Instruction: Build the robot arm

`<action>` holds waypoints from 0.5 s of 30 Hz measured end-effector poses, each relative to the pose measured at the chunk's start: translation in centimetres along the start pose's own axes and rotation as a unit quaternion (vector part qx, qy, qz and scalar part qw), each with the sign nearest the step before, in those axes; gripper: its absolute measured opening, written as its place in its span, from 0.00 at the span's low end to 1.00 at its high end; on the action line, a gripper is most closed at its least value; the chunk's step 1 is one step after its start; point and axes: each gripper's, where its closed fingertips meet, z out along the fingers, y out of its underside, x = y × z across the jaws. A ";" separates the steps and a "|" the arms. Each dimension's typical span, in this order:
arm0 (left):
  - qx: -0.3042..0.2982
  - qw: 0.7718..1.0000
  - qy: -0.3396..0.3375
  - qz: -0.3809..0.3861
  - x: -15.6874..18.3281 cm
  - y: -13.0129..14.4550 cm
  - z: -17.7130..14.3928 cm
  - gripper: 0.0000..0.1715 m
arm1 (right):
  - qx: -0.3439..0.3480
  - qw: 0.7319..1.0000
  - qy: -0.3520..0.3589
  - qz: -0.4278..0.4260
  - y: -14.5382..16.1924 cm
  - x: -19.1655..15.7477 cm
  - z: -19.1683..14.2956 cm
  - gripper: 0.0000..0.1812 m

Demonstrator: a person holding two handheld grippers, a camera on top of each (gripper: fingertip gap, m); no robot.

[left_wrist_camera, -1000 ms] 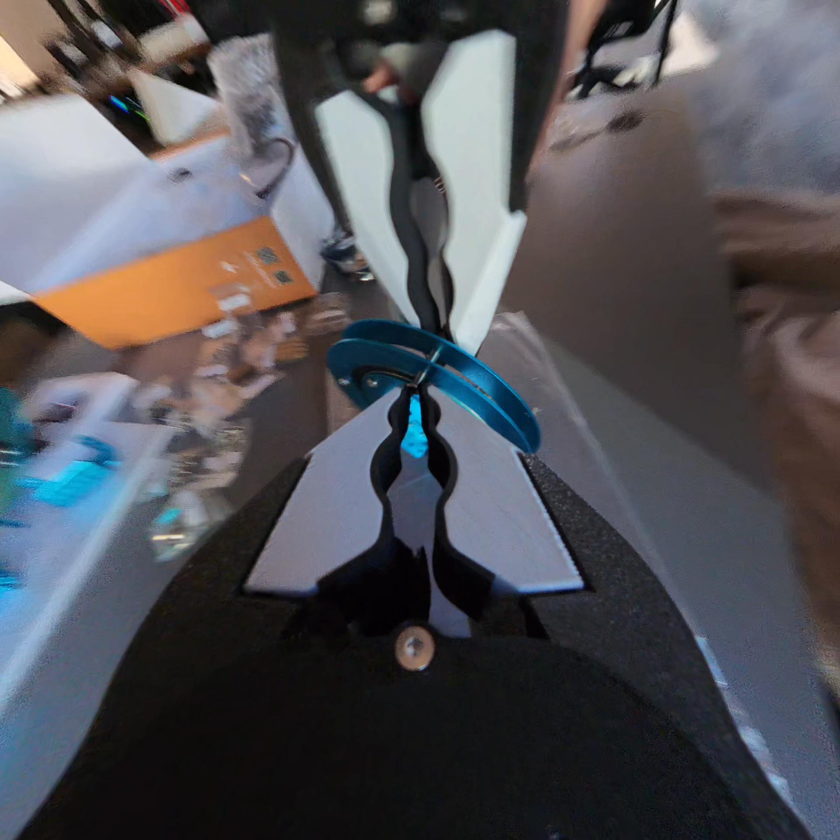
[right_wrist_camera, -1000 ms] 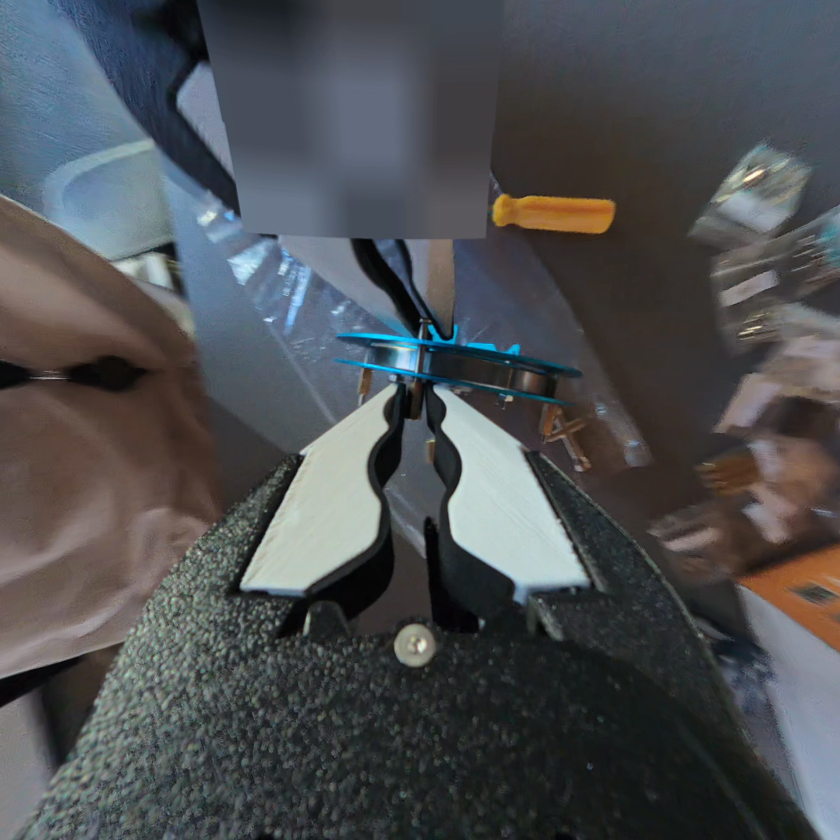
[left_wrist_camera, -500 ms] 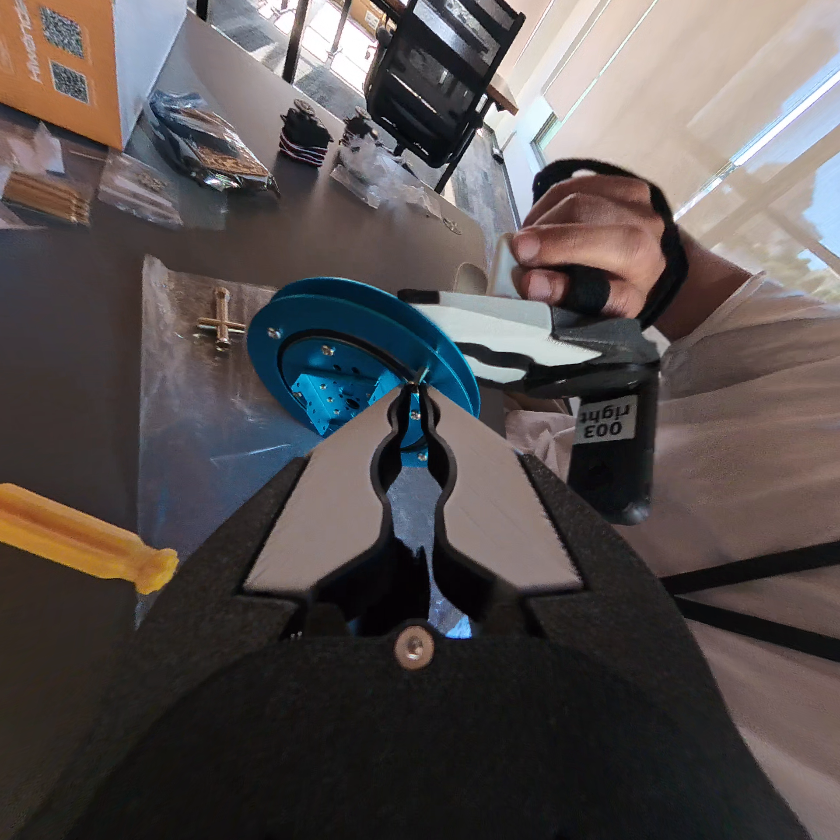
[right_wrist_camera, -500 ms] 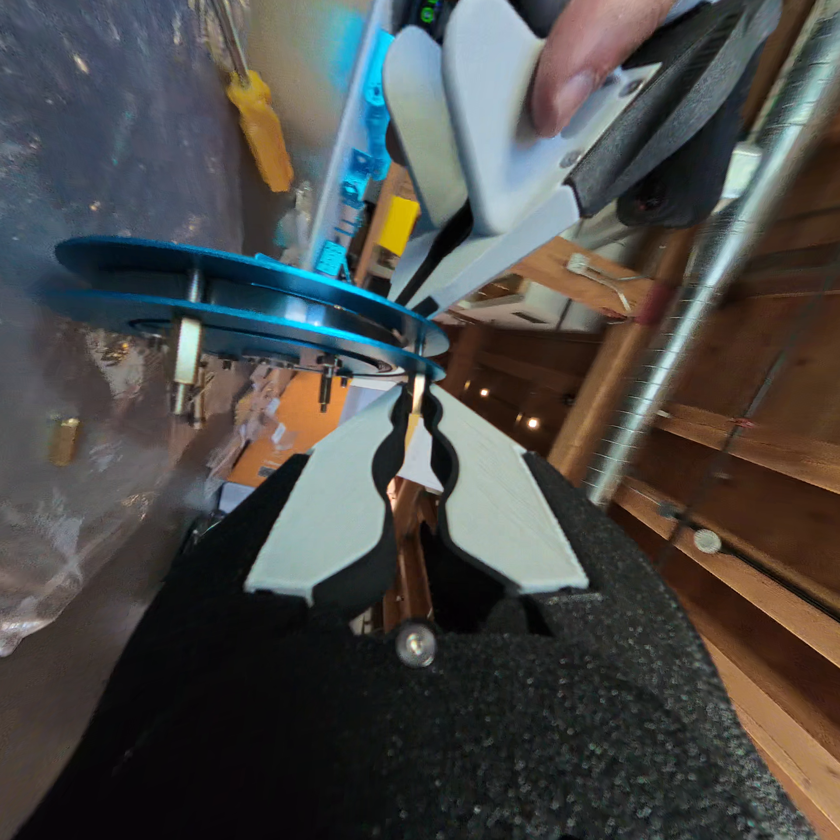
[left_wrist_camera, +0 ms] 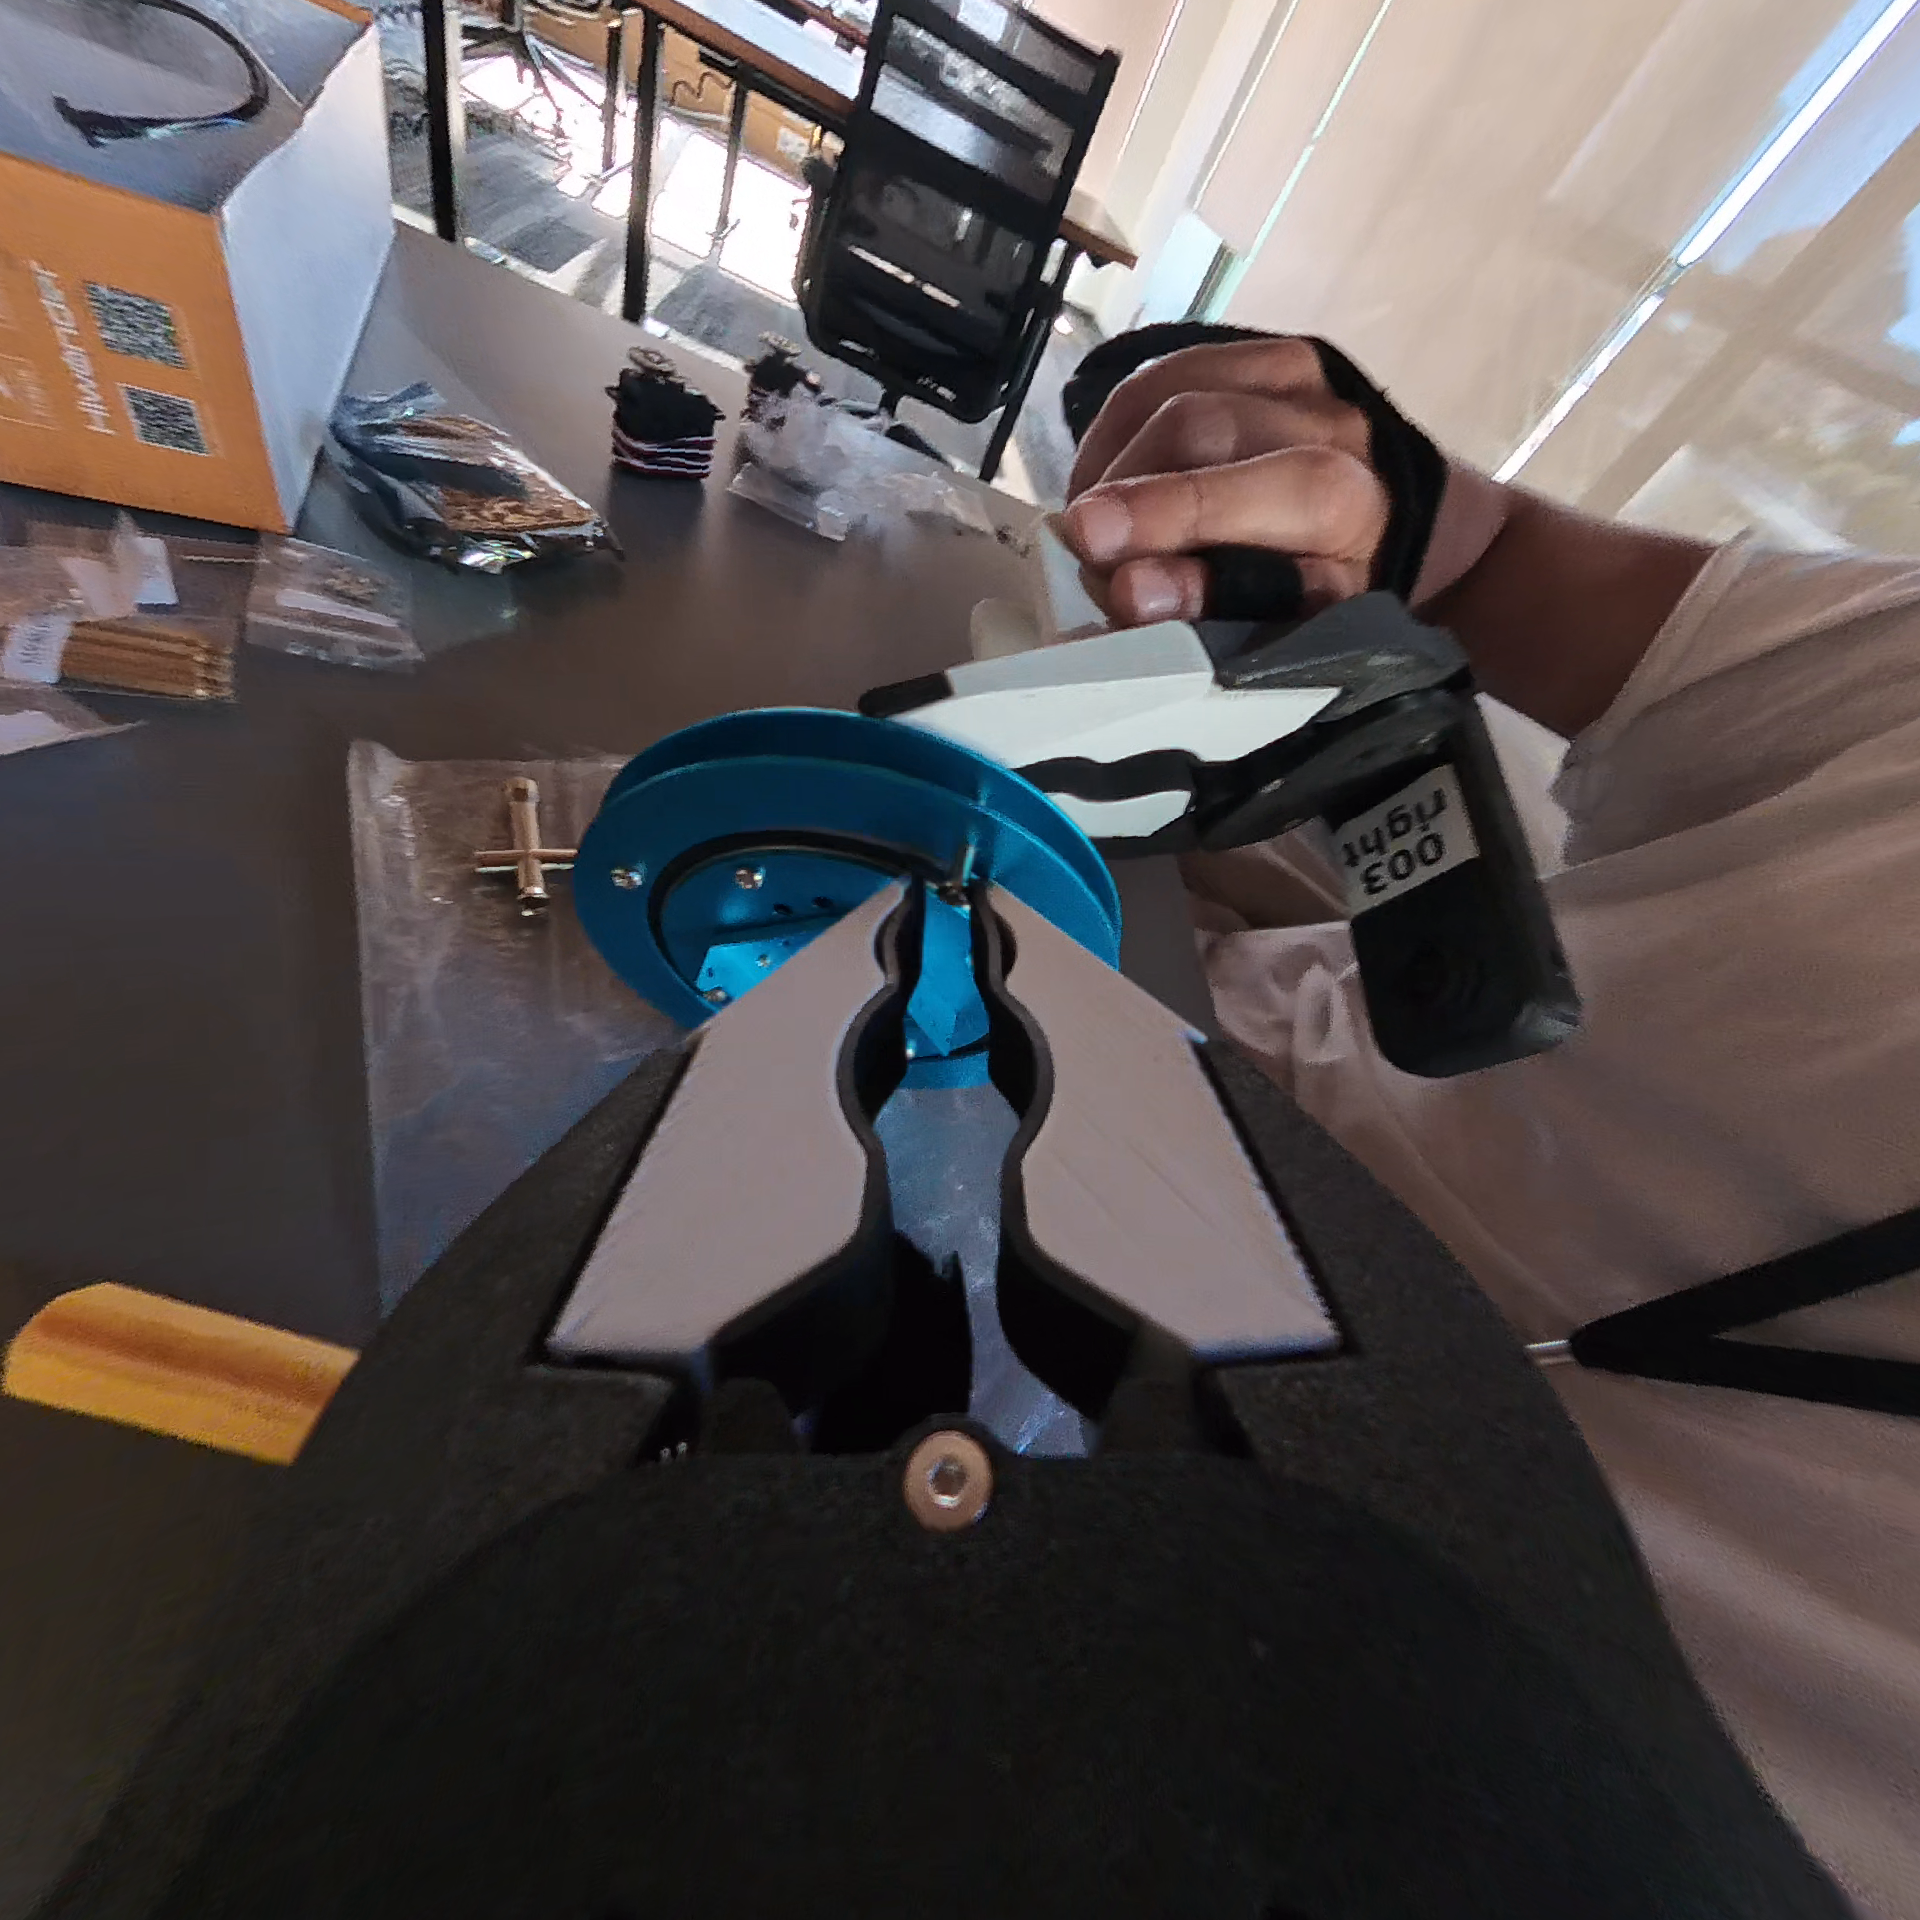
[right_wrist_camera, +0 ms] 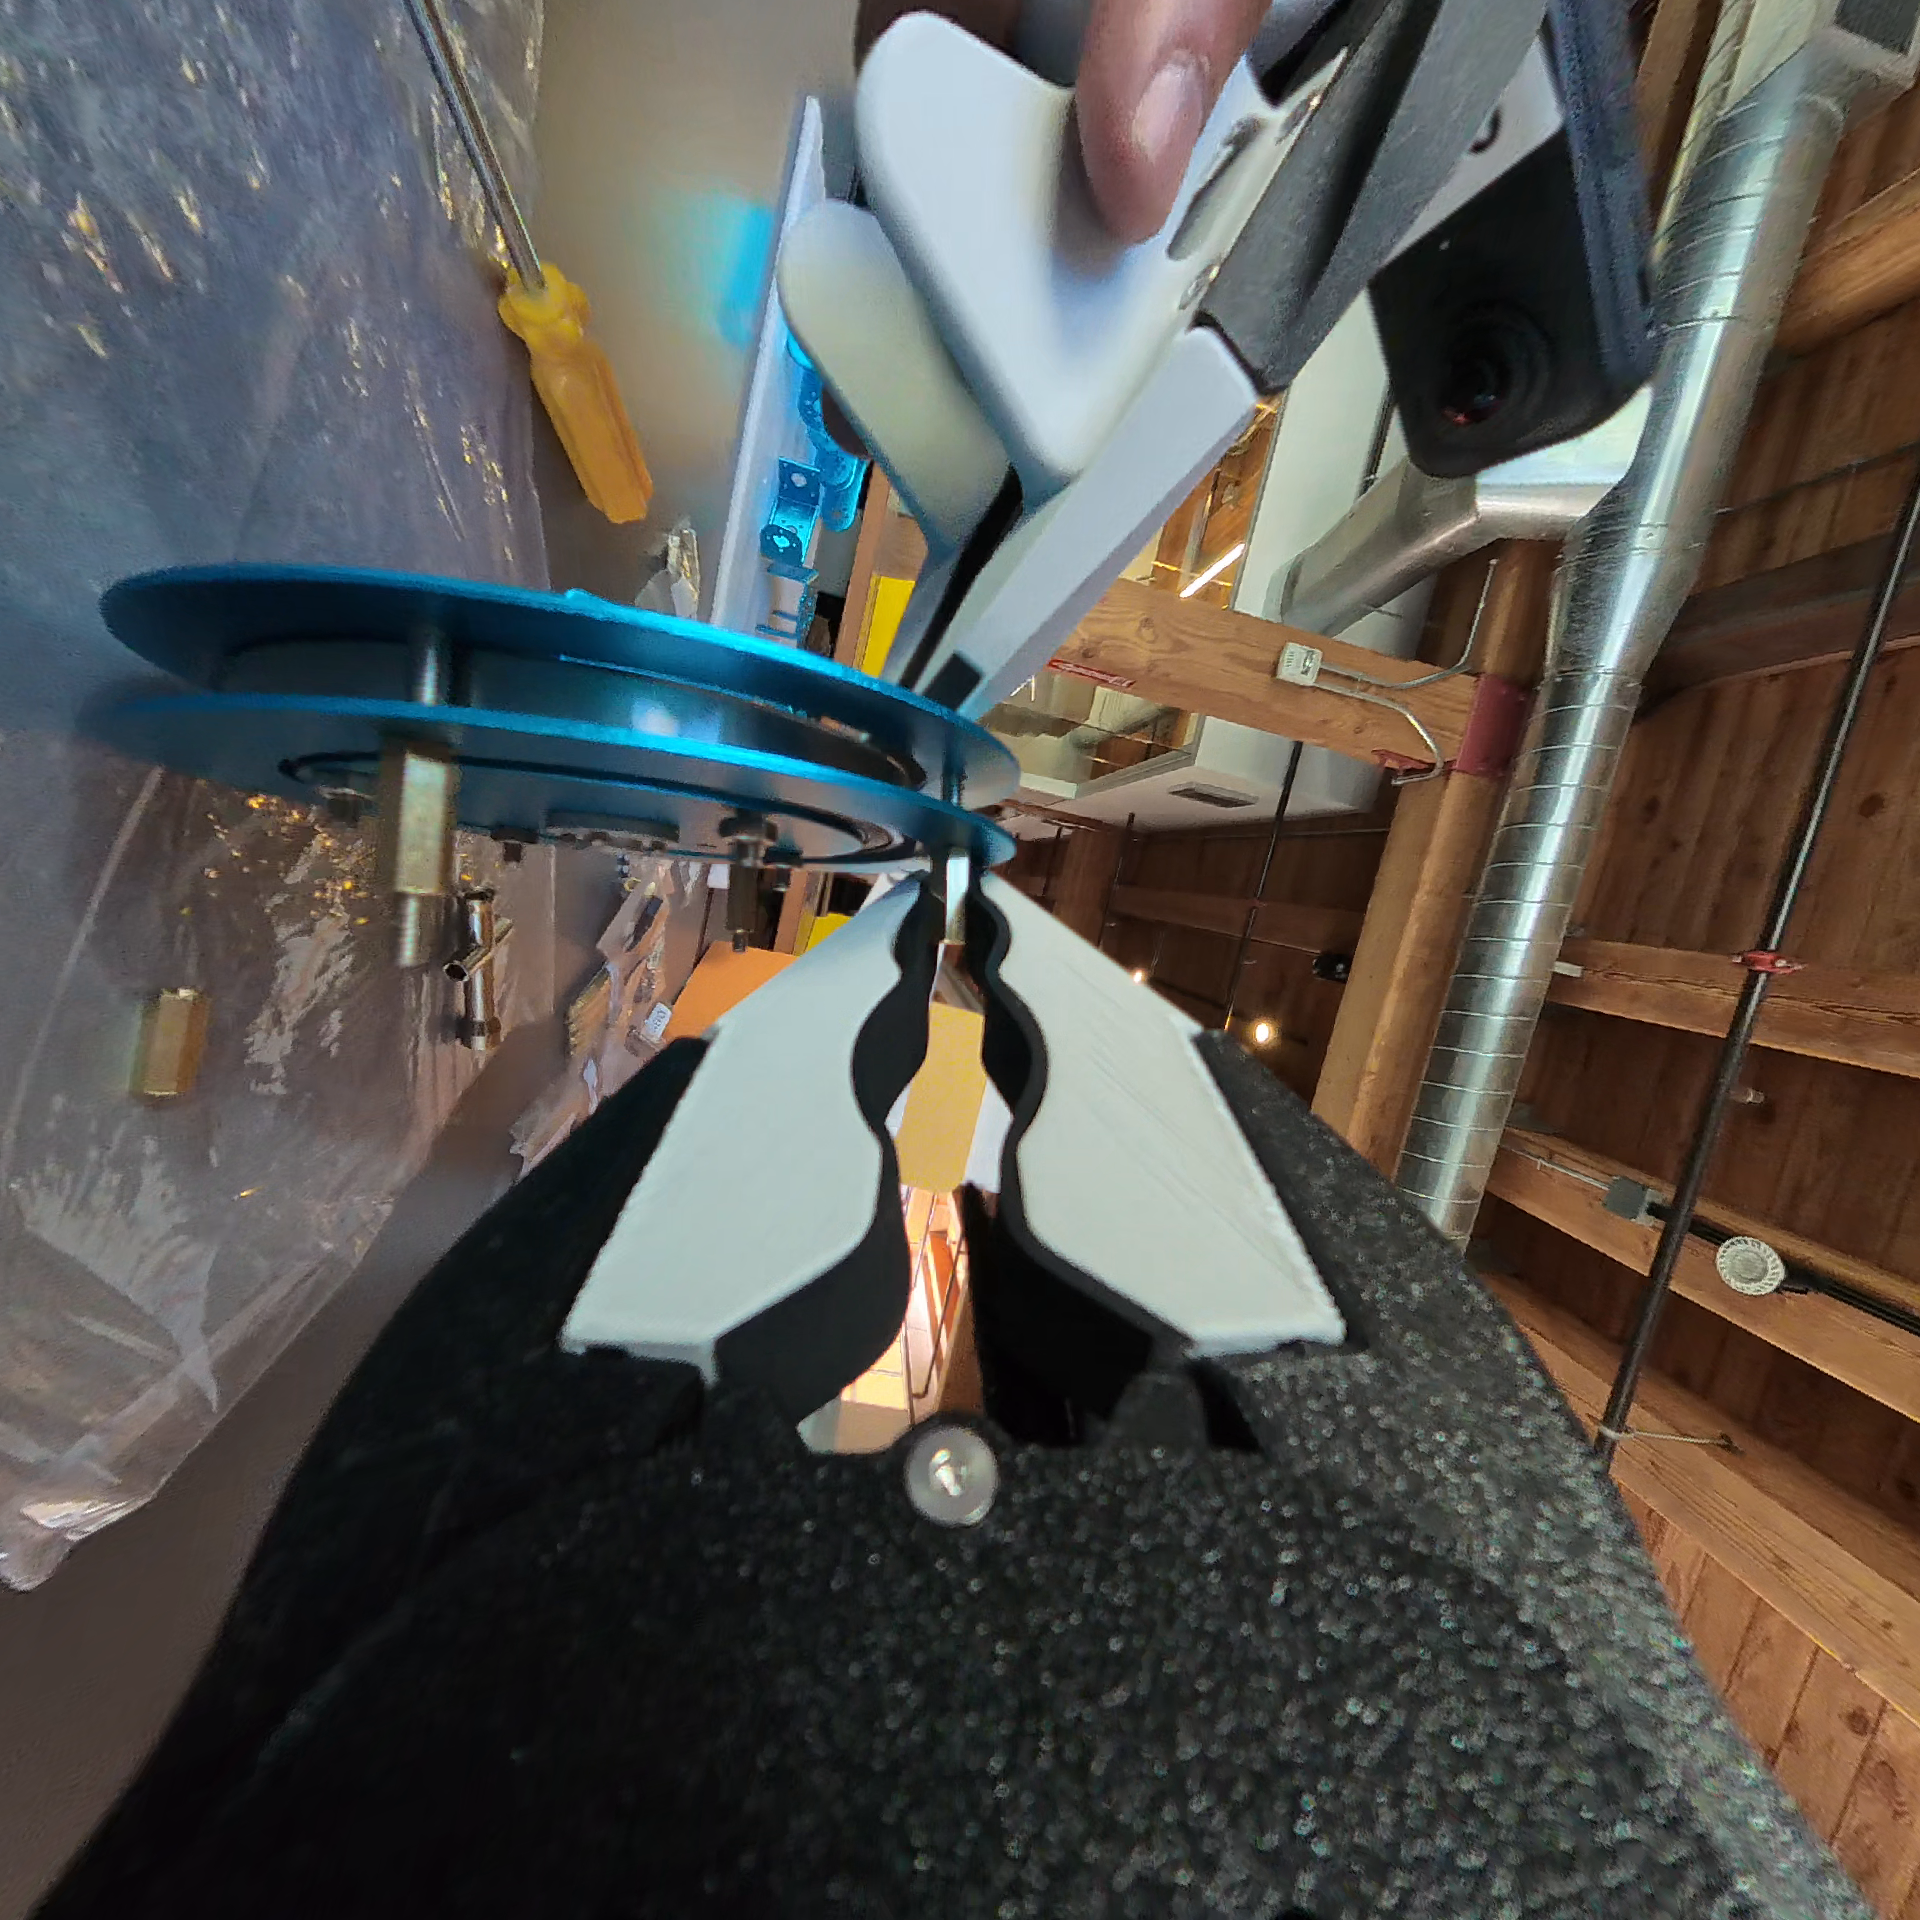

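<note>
A blue assembly of two metal discs (left_wrist_camera: 790,800) joined by posts is held tilted above a clear plastic sheet (left_wrist_camera: 468,987) on the dark table. My left gripper (left_wrist_camera: 940,894) is shut on its near rim, at a small screw. My right gripper (right_wrist_camera: 951,904) is shut on a silver standoff under the lower disc (right_wrist_camera: 520,727). In the left wrist view the right gripper (left_wrist_camera: 1049,774) comes in from the right, held by a hand (left_wrist_camera: 1226,478). In the right wrist view the left gripper (right_wrist_camera: 951,675) meets the upper disc's edge from above.
A yellow-handled screwdriver (left_wrist_camera: 177,1371) (right_wrist_camera: 577,395) lies beside the sheet. A small cross wrench (left_wrist_camera: 525,857) and a brass standoff (right_wrist_camera: 166,1044) lie on it. Farther back are an orange and white box (left_wrist_camera: 114,343), bags of parts (left_wrist_camera: 468,509), a servo (left_wrist_camera: 665,426) and an office chair (left_wrist_camera: 935,208). The grippers are tip to tip, or close to it.
Both grippers have swung round with the disc assembly, tipping it up off the table. Both stay shut on it. In the last half second it has shifted only slightly.
</note>
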 end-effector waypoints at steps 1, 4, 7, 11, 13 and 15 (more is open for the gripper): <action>0.007 1.000 0.005 -0.007 0.0 -0.1 0.1 0.02 | 0.001 1.000 0.001 0.003 0.2 -0.1 0.0 0.02; 0.013 1.000 0.020 -0.010 0.3 0.0 0.2 0.02 | 0.020 1.000 0.013 -0.011 0.1 0.0 0.0 0.02; 0.012 0.999 0.032 -0.019 0.3 0.0 0.1 0.04 | 0.039 0.999 0.020 -0.010 -0.1 0.1 0.1 0.01; 0.020 0.998 0.058 -0.031 0.8 -0.1 -0.1 0.05 | 0.053 0.998 0.027 -0.015 -0.2 0.2 0.2 0.01; 0.035 0.996 0.065 -0.044 0.8 -0.9 -0.5 0.08 | 0.053 0.998 0.023 -0.006 -0.1 0.1 0.3 0.01; 0.047 0.998 0.041 -0.028 0.2 -1.4 -1.1 0.09 | 0.050 0.999 0.023 -0.001 0.2 0.0 0.3 0.02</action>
